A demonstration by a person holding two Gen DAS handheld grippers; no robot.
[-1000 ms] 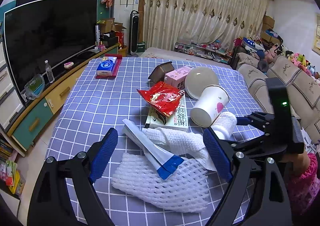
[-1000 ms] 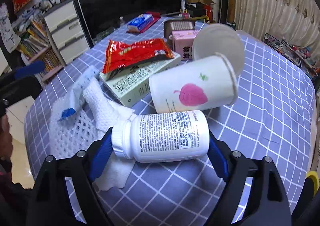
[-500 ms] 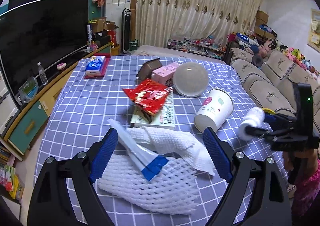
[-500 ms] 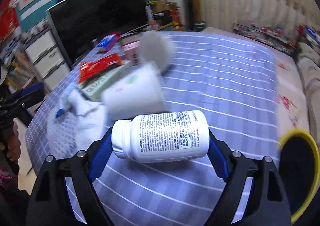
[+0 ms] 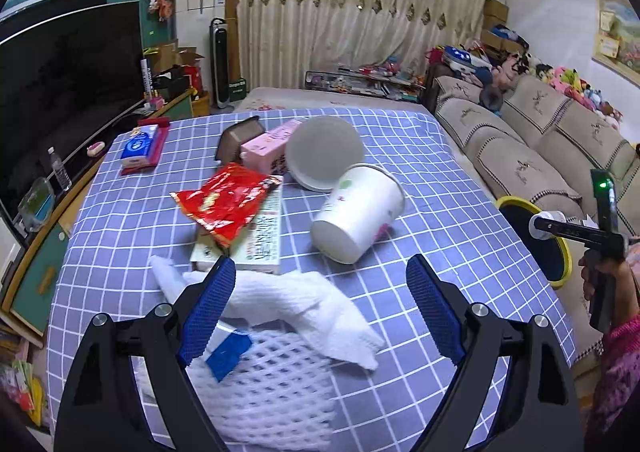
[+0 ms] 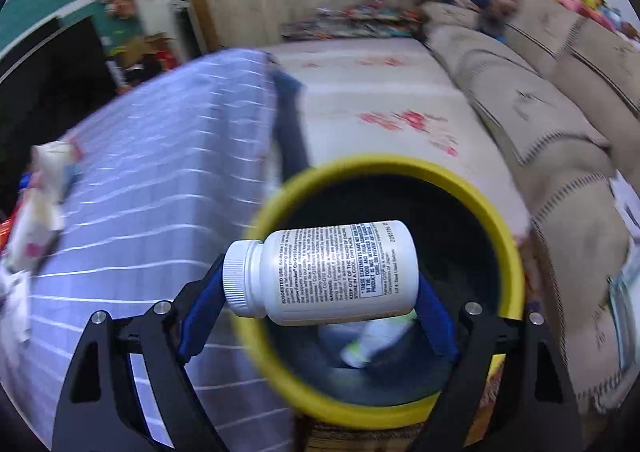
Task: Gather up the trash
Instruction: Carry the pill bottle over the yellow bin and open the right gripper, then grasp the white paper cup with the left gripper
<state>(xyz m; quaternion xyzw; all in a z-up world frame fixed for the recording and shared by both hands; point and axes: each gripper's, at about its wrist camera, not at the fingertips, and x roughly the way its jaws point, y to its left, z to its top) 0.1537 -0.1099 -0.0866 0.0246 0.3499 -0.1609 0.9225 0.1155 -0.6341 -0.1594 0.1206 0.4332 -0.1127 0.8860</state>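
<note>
Right gripper [image 6: 320, 292] swung bottle [image 6: 324, 272], clamped endwise, over yellow bin [image 6: 508, 252]; unreleased; left gripper [image 5: 320, 304] agape, empty; cup [image 5: 356, 211], wrapper [image 5: 224, 203] remain.

Open left tool [image 5: 320, 308] above white netting [image 5: 260, 384]

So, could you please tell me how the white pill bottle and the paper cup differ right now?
The pill bottle is clamped end to end in the right gripper above the yellow-rimmed bin; the paper cup lies loose on the checked tablecloth. The bottle is capped with a printed label; the cup is open with a pink motif. Both are white and lie sideways.
</note>
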